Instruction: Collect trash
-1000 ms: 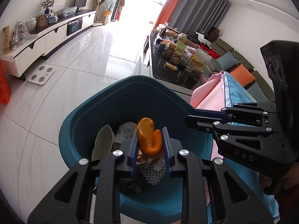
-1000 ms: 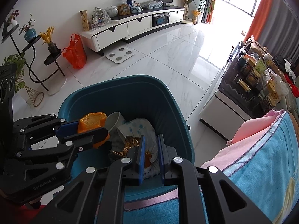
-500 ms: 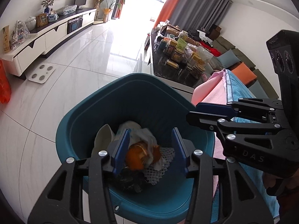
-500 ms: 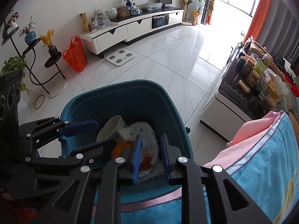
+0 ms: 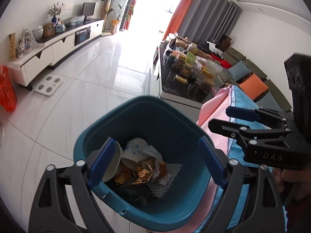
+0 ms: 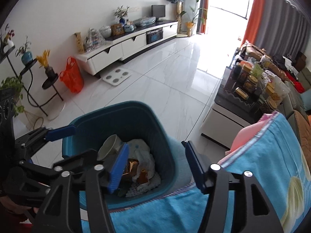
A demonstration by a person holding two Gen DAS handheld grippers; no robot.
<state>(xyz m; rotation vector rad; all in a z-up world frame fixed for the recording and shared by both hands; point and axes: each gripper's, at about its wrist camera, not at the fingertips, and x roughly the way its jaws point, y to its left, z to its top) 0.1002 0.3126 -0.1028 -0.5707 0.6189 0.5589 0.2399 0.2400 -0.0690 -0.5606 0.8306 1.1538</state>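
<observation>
A teal bin (image 5: 147, 99) stands on the white floor beside a cloth-covered edge. In it lie a paper cup (image 5: 112, 161), crumpled tissue (image 5: 140, 147), a gold wrapper (image 5: 143, 169), orange peel (image 5: 122, 174) and white foam net (image 5: 169, 176). My left gripper (image 5: 155, 138) hangs over the bin with its jaws opening wide and nothing between the pads. My right gripper (image 6: 155, 144) hovers over the bin's (image 6: 124, 103) near right rim, its jaws also opening and empty, with the gold wrapper (image 6: 132, 167) below. Each gripper shows in the other's view: right gripper (image 5: 218, 118), left gripper (image 6: 83, 140).
A blue towel (image 6: 262, 165) over pink cloth (image 5: 215, 108) borders the bin on the right. Beyond it is a low table crowded with jars (image 5: 190, 71) and a sofa (image 5: 252, 77). A white scale (image 6: 116, 76), an orange bag (image 6: 72, 77) and a plant stand (image 6: 35, 81) stand on the floor.
The left jaws spread and the orange peel they held dropped into the bin. The right jaws, nearly shut a second ago, also spread wide. Both grippers rose a little above the bin.
</observation>
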